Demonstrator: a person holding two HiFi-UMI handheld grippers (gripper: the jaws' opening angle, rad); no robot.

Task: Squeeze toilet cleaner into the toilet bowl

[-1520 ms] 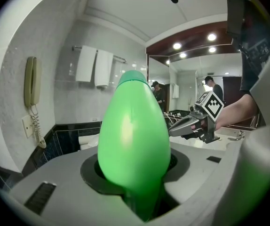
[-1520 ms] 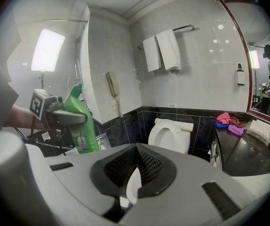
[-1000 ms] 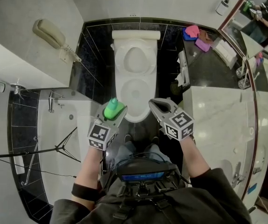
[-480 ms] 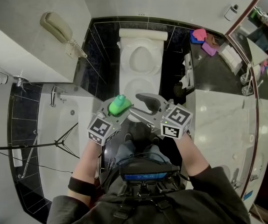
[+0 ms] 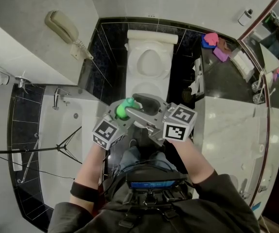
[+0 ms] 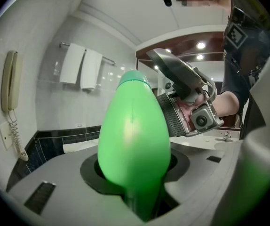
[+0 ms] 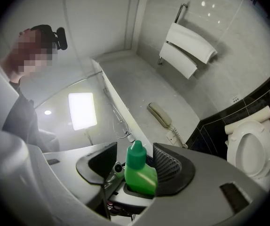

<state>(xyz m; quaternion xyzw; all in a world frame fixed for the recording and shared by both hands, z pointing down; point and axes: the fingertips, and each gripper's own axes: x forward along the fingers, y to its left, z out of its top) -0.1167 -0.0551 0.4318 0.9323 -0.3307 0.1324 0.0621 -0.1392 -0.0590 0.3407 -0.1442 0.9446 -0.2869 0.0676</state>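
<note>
My left gripper is shut on a green toilet-cleaner bottle and holds it upright in front of the white toilet. In the left gripper view the bottle fills the middle, wedged between the jaws. My right gripper has come in from the right. Its jaws have just been opening and now stand either side of the bottle's capped top. The bottle body sits between the ribbed pads with a gap on the left side. The right gripper also shows behind the bottle in the left gripper view.
A wall phone hangs at the left, above a bathtub with a tap. At the right is a marble counter; coloured cloths lie behind it. Folded towels hang on a wall rail. The toilet is at the right.
My right gripper has swung left and up from beside the toilet to the bottle, and its jaws have opened around the bottle's top. The left gripper has kept the bottle nearly still.
</note>
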